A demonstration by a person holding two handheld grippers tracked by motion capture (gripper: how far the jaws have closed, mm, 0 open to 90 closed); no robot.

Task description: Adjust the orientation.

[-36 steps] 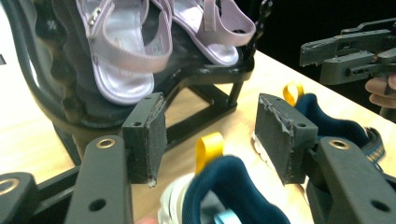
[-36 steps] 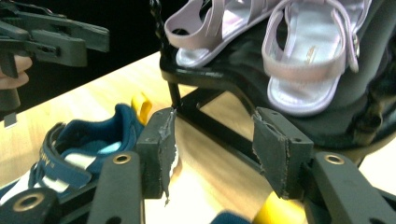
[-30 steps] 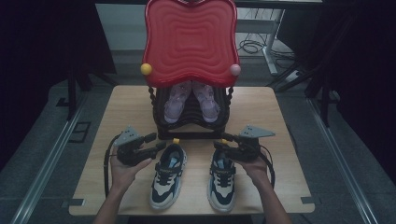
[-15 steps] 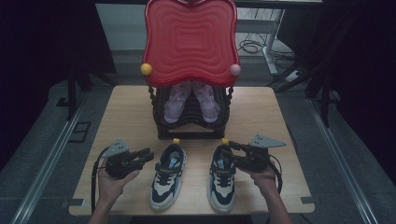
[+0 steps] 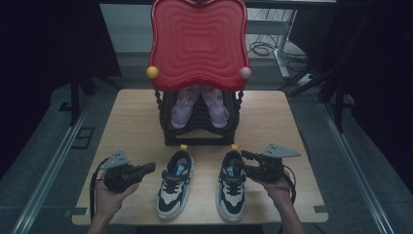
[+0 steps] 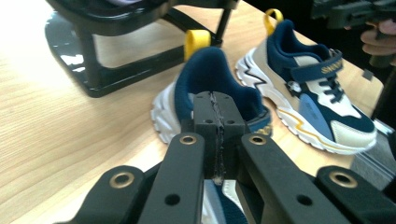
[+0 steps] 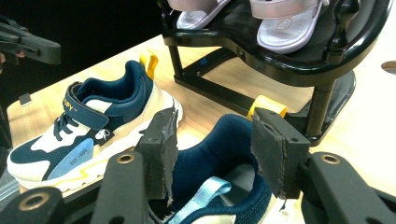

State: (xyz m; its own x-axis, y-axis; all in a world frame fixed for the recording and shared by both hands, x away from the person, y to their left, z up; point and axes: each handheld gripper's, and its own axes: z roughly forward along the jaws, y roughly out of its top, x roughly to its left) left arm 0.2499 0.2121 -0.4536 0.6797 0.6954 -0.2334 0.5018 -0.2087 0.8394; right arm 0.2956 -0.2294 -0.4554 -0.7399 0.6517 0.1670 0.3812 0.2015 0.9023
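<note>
Two child-size sneakers stand side by side at the near middle of the table (image 5: 131, 109), toes toward the near edge; the left sneaker (image 5: 175, 184) and the right sneaker (image 5: 233, 186) share one pattern: navy collar, cream side panels, white sole, a light-blue patch, a navy strap across the instep and a yellow pull loop at the heel. The left gripper (image 5: 148, 167) lies just left of the left sneaker, jaws pointing toward it; its jaws have just been closing and now meet pad to pad with nothing between them; in the left gripper view the sneaker's navy heel sits directly beyond the tips. The right gripper (image 5: 243, 155) lies at the right sneaker's collar; its jaws stand apart on either side of the navy heel opening, pads not pressing on it. Behind the sneakers stands a black shoe rack (image 5: 199, 131) carrying pale pink sandals (image 5: 199, 105), topped by a red wavy panel (image 5: 198, 44). The table is light wood; the room around it is dark, with a grey floor and cables at the far side.
</note>
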